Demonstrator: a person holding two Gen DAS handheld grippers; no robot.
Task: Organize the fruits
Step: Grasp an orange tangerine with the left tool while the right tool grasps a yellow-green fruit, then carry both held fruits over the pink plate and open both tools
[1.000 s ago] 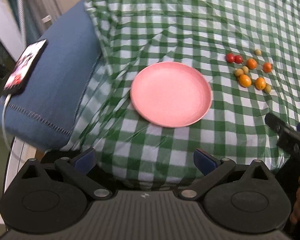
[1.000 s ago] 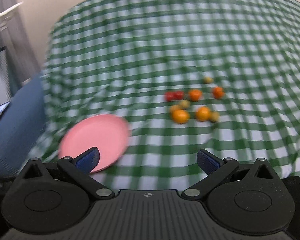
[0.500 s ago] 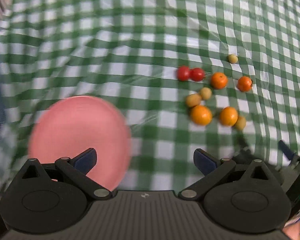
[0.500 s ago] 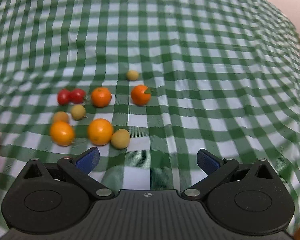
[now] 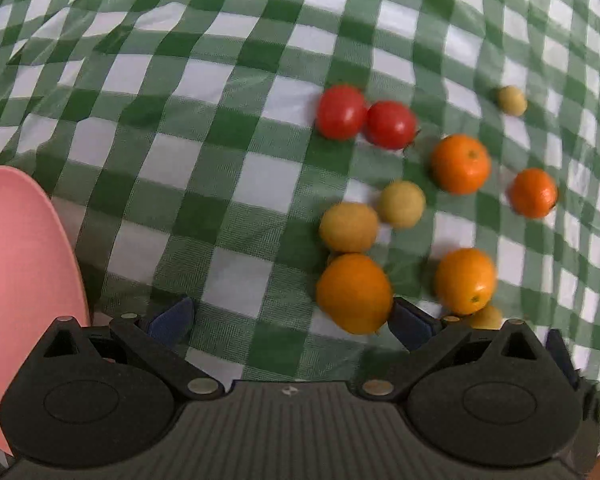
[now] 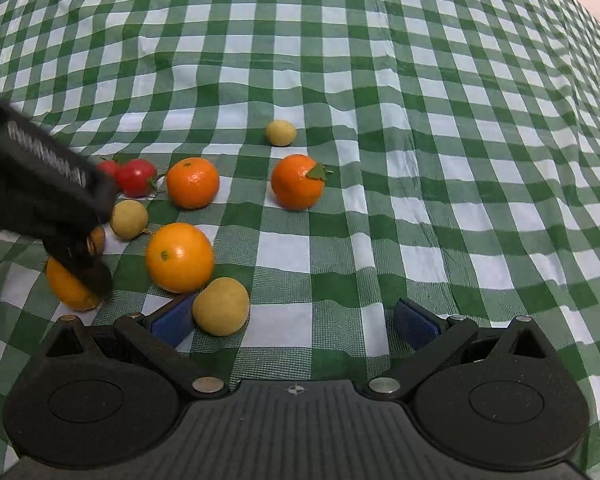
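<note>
**Fruit cluster on checked cloth, two grippers over it**

Surface: green-and-white checked tablecloth [image 6: 380, 160], wrinkled, covering the whole field.

Left gripper [image 5: 290, 322]: jaws spread wide, nothing between them. Its right fingertip sits just beside a large orange [image 5: 354, 293], at about 5 o'clock of that fruit. In the right wrist view the same gripper's black body enters from 9 o'clock and partly hides this orange [image 6: 70, 286].

Right gripper [image 6: 294, 320]: jaws spread wide, holding nothing. A yellow-tan round fruit [image 6: 221, 306] lies inside the gap, just beside the left fingertip; whether they touch cannot be told.

Pink plate [image 5: 20, 280]: at 9 o'clock in the left wrist view, bare, well apart from the fruit, cropped by the frame edge.

Fruit, left wrist view:
- Two red tomatoes [image 5: 366, 118], touching, at 12 o'clock of the cluster.
- Mandarin [image 5: 461, 164] and a smaller, darker mandarin [image 5: 533, 193], at 2 o'clock.
- Two yellow-tan fruits [image 5: 374, 216], touching, at the centre.
- Second large orange [image 5: 465, 280] at 4 o'clock.
- Small lone yellow fruit [image 5: 512, 100], farthest out at 1 o'clock.

The darker mandarin carries a green leaf in the right wrist view [image 6: 298, 182].
</note>
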